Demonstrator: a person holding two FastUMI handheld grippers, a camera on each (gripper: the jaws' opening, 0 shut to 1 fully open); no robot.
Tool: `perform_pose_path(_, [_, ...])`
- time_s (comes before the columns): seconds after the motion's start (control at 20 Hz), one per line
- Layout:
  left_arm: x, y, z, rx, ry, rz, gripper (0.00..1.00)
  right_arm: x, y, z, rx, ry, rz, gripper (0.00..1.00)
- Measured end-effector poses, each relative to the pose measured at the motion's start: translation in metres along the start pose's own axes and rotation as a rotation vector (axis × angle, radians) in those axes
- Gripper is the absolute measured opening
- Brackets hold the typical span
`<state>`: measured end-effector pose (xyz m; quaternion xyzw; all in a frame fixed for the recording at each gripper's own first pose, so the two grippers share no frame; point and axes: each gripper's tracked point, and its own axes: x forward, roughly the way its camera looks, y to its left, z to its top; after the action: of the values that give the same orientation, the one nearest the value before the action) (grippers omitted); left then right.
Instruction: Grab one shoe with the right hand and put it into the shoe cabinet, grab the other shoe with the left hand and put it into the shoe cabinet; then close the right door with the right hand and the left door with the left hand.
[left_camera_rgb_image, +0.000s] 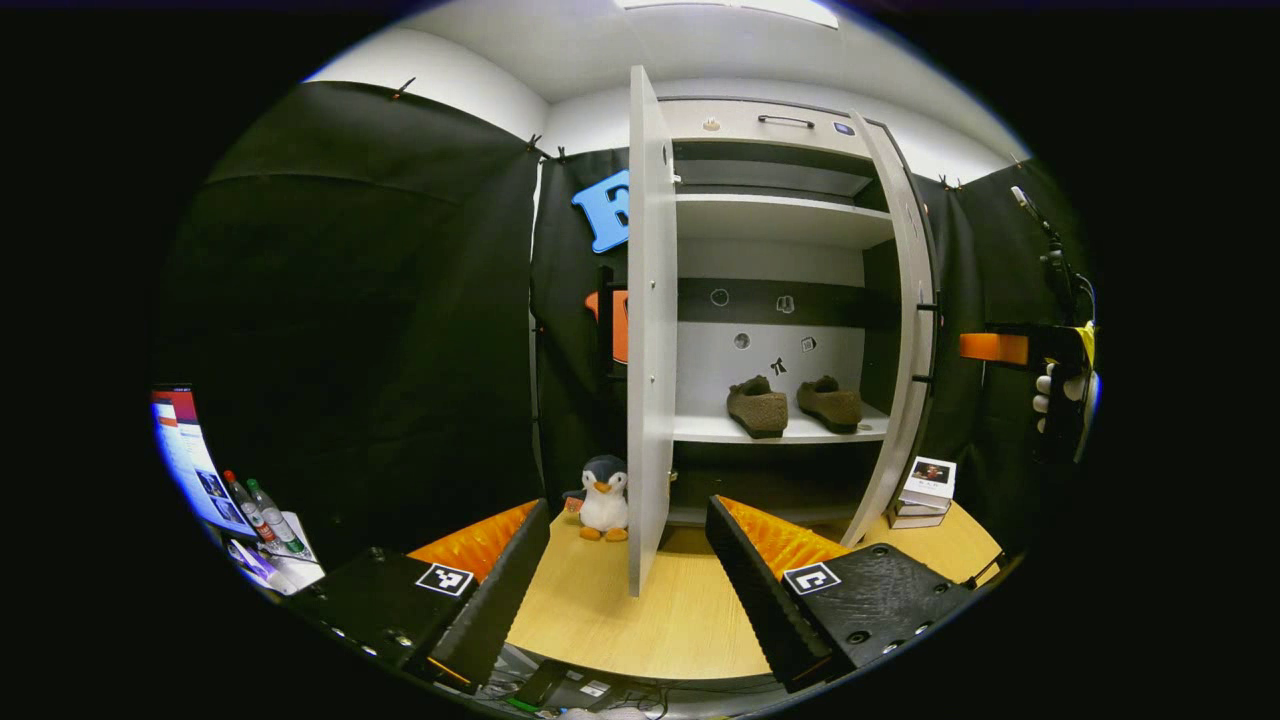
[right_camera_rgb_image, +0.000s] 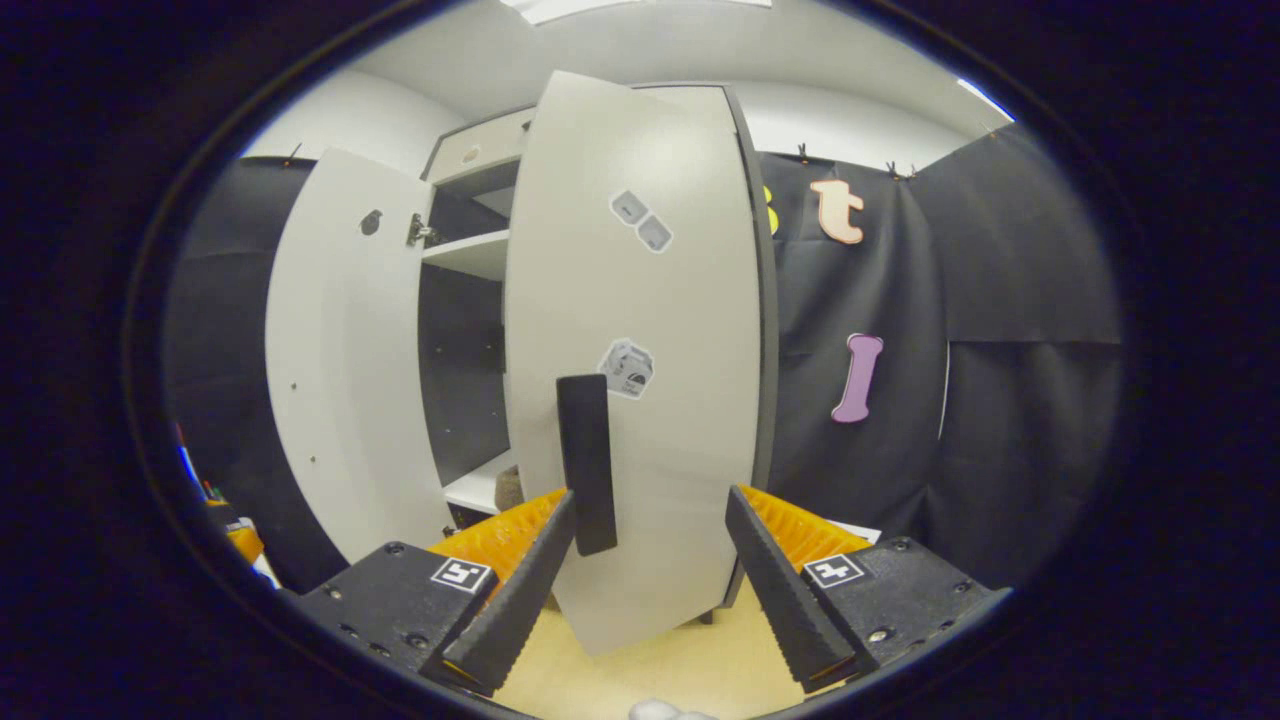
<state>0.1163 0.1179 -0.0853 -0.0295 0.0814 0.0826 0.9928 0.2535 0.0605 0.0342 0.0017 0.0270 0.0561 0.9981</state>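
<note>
The tall white panel shoe cabinet (left_camera_rgb_image: 780, 300) stood open on the pale wooden table (left_camera_rgb_image: 640, 620), both shoes in. Its right door (right_camera_rgb_image: 640, 330), stiff and probably light on its hinges, looked best pushed flat, or taken by its black bar handle (right_camera_rgb_image: 587, 465). The left door (left_camera_rgb_image: 652, 330) stood edge-on. Two brown suede shoes (left_camera_rgb_image: 792, 404), soft, sat on the lower shelf's front edge. Both the right gripper (right_camera_rgb_image: 650, 560) and left gripper (left_camera_rgb_image: 628, 570) had fingers apart, empty.
</note>
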Motion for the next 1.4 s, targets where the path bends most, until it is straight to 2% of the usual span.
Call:
perform_pose_path(0.05, [0.004,0.007,0.000,-0.004,-0.001,-0.003,0.96,-0.008,0.006,-0.003,0.000,0.009,0.006,0.99])
perform_pose_path(0.1, [0.008,0.013,0.001,-0.005,-0.002,-0.005,0.96,-0.014,0.012,-0.007,-0.003,0.016,0.010,0.94])
perform_pose_path(0.15, [0.014,0.021,0.002,-0.003,-0.004,-0.009,0.96,-0.022,0.018,-0.012,-0.010,0.025,0.008,0.99])
perform_pose_path(0.2, [0.019,0.028,0.003,0.003,-0.006,-0.011,0.96,-0.031,0.022,-0.017,-0.015,0.029,-0.002,0.94])
perform_pose_path(0.25, [0.028,0.038,0.005,0.013,-0.014,-0.011,0.96,-0.040,0.027,-0.022,-0.021,0.032,-0.009,0.99])
perform_pose_path(0.3, [0.035,0.047,0.008,0.024,-0.022,-0.013,0.96,-0.048,0.031,-0.028,-0.028,0.036,-0.019,0.99])
perform_pose_path(0.35, [0.045,0.056,0.014,0.035,-0.030,-0.014,0.96,-0.057,0.035,-0.034,-0.037,0.039,-0.029,0.94])
perform_pose_path(0.4, [0.054,0.063,0.021,0.045,-0.042,-0.019,0.96,-0.065,0.038,-0.041,-0.051,0.046,-0.040,0.94])
perform_pose_path(0.45, [0.066,0.069,0.028,0.054,-0.054,-0.020,0.96,-0.072,0.041,-0.049,-0.062,0.057,-0.051,0.99])
perform_pose_path(0.6, [0.101,0.092,0.055,0.096,-0.106,-0.008,0.96,-0.092,0.049,-0.072,-0.056,0.092,-0.072,0.94])
perform_pose_path(0.65, [0.114,0.096,0.064,0.095,-0.114,-0.005,0.96,-0.098,0.051,-0.078,-0.046,0.107,-0.077,0.99])
perform_pose_path(0.7, [0.124,0.098,0.072,0.082,-0.124,-0.008,0.96,-0.103,0.052,-0.084,-0.038,0.119,-0.085,0.94])
perform_pose_path(0.85, [0.155,0.098,0.086,0.062,-0.130,-0.016,0.96,-0.118,0.050,-0.096,-0.013,0.142,-0.117,0.94])
perform_pose_path(0.9, [0.164,0.097,0.088,0.066,-0.129,-0.020,0.96,-0.122,0.048,-0.098,-0.006,0.145,-0.129,0.99])
perform_pose_path(0.95, [0.169,0.094,0.093,0.068,-0.134,-0.023,0.96,-0.125,0.045,-0.099,-0.002,0.145,-0.141,0.99])
perform_pose_path(1.1, [0.180,0.085,0.101,0.070,-0.138,-0.042,0.96,-0.132,0.035,-0.099,0.016,0.145,-0.172,0.99])
perform_pose_path(1.15, [0.180,0.085,0.103,0.073,-0.151,-0.043,0.93,-0.132,0.033,-0.100,0.024,0.146,-0.177,0.99])
perform_pose_path(1.25, [0.179,0.083,0.104,0.064,-0.162,-0.061,0.92,-0.132,0.031,-0.102,0.036,0.156,-0.180,0.99])
perform_pose_path(1.3, [0.179,0.082,0.103,0.047,-0.156,-0.068,1.00,-0.131,0.032,-0.103,0.039,0.163,-0.174,0.99])
perform_pose_path(1.35, [0.178,0.077,0.102,0.039,-0.150,-0.085,1.00,-0.131,0.034,-0.102,0.035,0.168,-0.166,0.95])
perform_pose_path(1.4, [0.178,0.073,0.101,0.046,-0.151,-0.086,0.92,-0.130,0.035,-0.100,0.026,0.168,-0.160,0.99])
